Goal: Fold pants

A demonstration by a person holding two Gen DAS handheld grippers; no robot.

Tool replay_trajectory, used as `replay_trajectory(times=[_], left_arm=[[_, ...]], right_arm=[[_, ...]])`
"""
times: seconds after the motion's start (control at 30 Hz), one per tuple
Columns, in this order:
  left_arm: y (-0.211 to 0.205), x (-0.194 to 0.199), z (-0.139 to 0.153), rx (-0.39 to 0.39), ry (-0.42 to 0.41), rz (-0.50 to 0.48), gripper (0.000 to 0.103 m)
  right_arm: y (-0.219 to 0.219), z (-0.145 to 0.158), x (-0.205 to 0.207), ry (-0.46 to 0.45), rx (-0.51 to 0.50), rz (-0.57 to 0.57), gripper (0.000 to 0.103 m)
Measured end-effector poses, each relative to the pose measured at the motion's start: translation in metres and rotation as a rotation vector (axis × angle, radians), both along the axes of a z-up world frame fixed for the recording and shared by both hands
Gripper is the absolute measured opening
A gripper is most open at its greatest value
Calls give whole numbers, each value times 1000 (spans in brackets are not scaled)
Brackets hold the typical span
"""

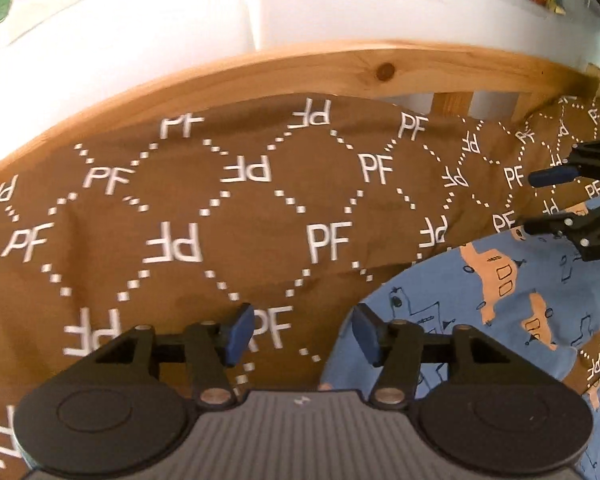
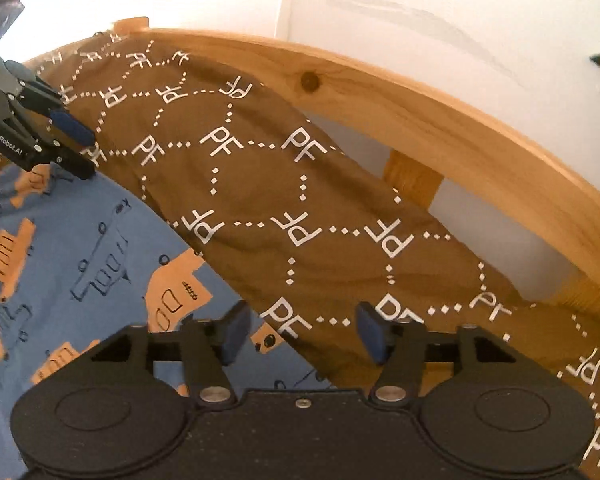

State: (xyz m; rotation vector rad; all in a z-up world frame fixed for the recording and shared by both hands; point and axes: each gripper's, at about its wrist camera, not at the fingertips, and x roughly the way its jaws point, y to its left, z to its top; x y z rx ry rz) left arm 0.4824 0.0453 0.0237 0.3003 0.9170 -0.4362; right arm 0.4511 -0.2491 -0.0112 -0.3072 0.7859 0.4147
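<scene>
**Open fingers over a loose edge: the cloth may slip or bunch**

Left wrist view: the left hand-held gripper (image 1: 300, 334) is open and holds nothing, low over the brown pants (image 1: 204, 216) where they meet the blue sheet (image 1: 480, 312) of the bed. Closing here could pinch sheet along with cloth. The right hand-held gripper (image 1: 540, 204) reaches in sideways at the far edge.

Right wrist view: the right hand-held gripper (image 2: 300, 334), open and empty, straddles the pants' edge. The pants lie draped against the wooden rail (image 2: 440, 120); a careless pull could snag them there.
</scene>
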Motion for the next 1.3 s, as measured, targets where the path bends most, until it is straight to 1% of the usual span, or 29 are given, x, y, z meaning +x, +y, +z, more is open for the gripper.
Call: replay_trajectory(times=[0.07, 0.17, 0.27, 0.37, 0.47, 0.53, 0.6, 0.63, 0.67, 0.7, 0.73, 0.77, 0.8, 0.83, 0.87, 0.9, 0.97, 1.1, 1.2, 1.3], left_arm=[[1, 0, 4, -6, 14, 4, 62], [10, -4, 11, -15, 27, -25, 65], [14, -6, 11, 3, 28, -69, 65], [14, -2, 8, 22, 41, -99, 65], [19, -5, 12, 24, 68, -120, 65], [22, -9, 15, 22, 84, -141, 65], [22, -11, 14, 38, 99, -147, 64], [21, -12, 12, 47, 102, -142, 63], [18, -11, 10, 55, 109, -135, 58], [15, -11, 8, 60, 119, -127, 53], [13, -10, 8, 55, 127, -126, 30], [11, -9, 8, 46, 147, -119, 11], [10, -8, 7, 40, 167, -103, 9], [8, -8, 6, 40, 176, -82, 7], [7, -9, 6, 50, 170, -62, 5], [6, -10, 7, 59, 166, -49, 4], [5, -14, 9, 55, 152, -34, 2], [7, -29, 19, 39, 89, -57, 2], [5, -39, 25, 65, 34, -81, 2], [1, -52, 32, 74, -13, -90, 2]], right_arm=[[-3, -1, -1, 11, 0, 11, 66], [-1, -4, 0, 44, 8, 37, 68], [6, -10, 2, 74, 9, 64, 72], [11, -14, 7, 93, 14, 59, 72], [14, -12, 11, 98, 69, 55, 71], [21, -13, 13, 101, 64, 78, 69], [29, -16, 16, 110, 35, 103, 63], [33, -19, 18, 118, 20, 110, 62], [37, -21, 20, 128, 11, 109, 58], [40, -25, 24, 141, 11, 102, 52], [44, -27, 26, 157, 16, 98, 48], [48, -29, 28, 171, 17, 103, 40], [51, -31, 28, 182, 7, 113, 32], [56, -31, 28, 180, -17, 121, 26], [58, -30, 27, 170, -34, 126, 14], [60, -29, 26, 158, -42, 130, 6], [61, -25, 20, 140, -31, 132, 0], [58, -16, 6, 84, -30, 123, 0], [52, -8, -5, 59, -9, 114, 0], [50, 0, -18, 19, -4, 117, 0]])
